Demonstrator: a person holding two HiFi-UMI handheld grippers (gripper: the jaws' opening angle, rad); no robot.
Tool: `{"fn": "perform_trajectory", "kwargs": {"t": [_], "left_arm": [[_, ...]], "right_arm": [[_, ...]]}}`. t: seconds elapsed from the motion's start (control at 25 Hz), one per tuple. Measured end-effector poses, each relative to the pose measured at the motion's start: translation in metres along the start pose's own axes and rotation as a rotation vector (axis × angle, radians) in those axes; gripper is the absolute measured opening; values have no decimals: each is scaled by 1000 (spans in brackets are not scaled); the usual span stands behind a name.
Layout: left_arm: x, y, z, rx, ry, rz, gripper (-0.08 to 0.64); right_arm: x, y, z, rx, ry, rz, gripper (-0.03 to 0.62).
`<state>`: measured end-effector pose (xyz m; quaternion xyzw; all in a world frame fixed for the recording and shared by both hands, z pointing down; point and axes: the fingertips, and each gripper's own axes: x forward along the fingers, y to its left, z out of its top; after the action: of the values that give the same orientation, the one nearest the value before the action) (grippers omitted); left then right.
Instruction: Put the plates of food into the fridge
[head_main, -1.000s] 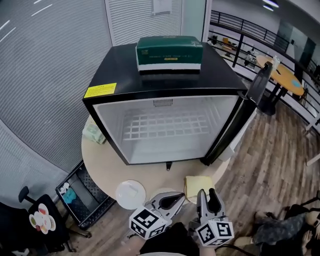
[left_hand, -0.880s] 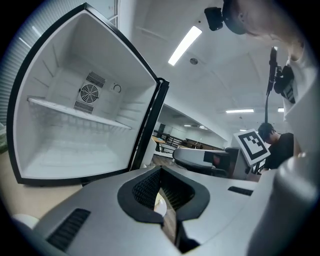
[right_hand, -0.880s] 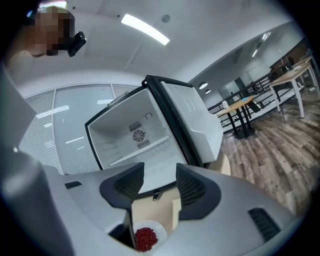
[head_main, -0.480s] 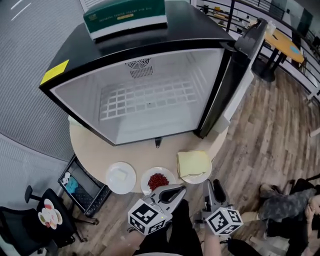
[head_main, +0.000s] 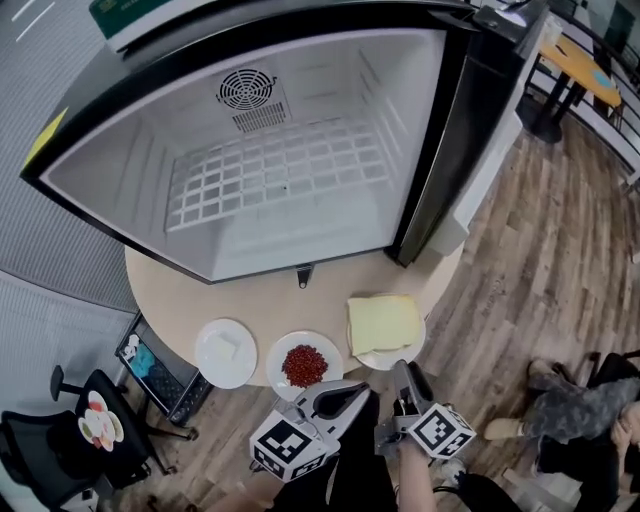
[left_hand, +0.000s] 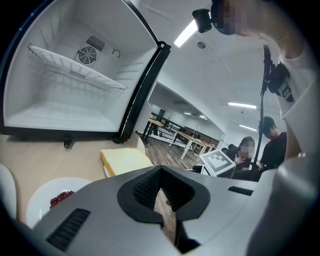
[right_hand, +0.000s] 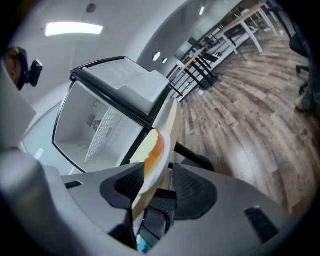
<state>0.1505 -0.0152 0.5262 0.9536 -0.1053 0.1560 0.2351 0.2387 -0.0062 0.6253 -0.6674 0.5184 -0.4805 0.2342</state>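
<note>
- The yellow slab (head_main: 383, 322) lies flat on its plate (head_main: 374, 360) at the near edge of the table (head_main: 180, 295). Its slightly longer side runs across the head view, before the open fridge (head_main: 270, 160).
- The right gripper (head_main: 407, 375) has its jaws spread. They have just been opening, and the plate's rim stands between them unpinched.
- The left gripper (head_main: 345, 392) is pressed together and empty.
- A second ago both grippers stood higher, hiding the red-food plate (head_main: 285, 378).

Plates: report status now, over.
Left gripper shut, empty. Right gripper jaws just opened wider, cake plate rim between them, not clamped. Berry plate, third plate on table; fridge open, nothing in the way.
</note>
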Motion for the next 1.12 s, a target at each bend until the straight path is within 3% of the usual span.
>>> {"fn": "perform_trajectory", "kwargs": {"t": [0.2,0.36,0.48,0.68,0.96,1.12], "left_arm": [[-4,4,-5,-12,-1,36,5],[-8,9,-8,-17,-3,65,5],[-9,7,-6,-17,-9,74,5],[-9,4,-9,-17,0,75,5],[-13,10,-15,-49,-2,85,5],[-17,16,-8,-28,-13,93,5]], "right_arm": [[5,-8,0,143,2,33,171],[11,-2,-2,194,-2,89,73],[17,7,-1,274,-16,148,50],[15,6,2,414,-33,168,22],[16,10,7,431,-36,197,17],[15,13,10,428,-36,193,17]]}}
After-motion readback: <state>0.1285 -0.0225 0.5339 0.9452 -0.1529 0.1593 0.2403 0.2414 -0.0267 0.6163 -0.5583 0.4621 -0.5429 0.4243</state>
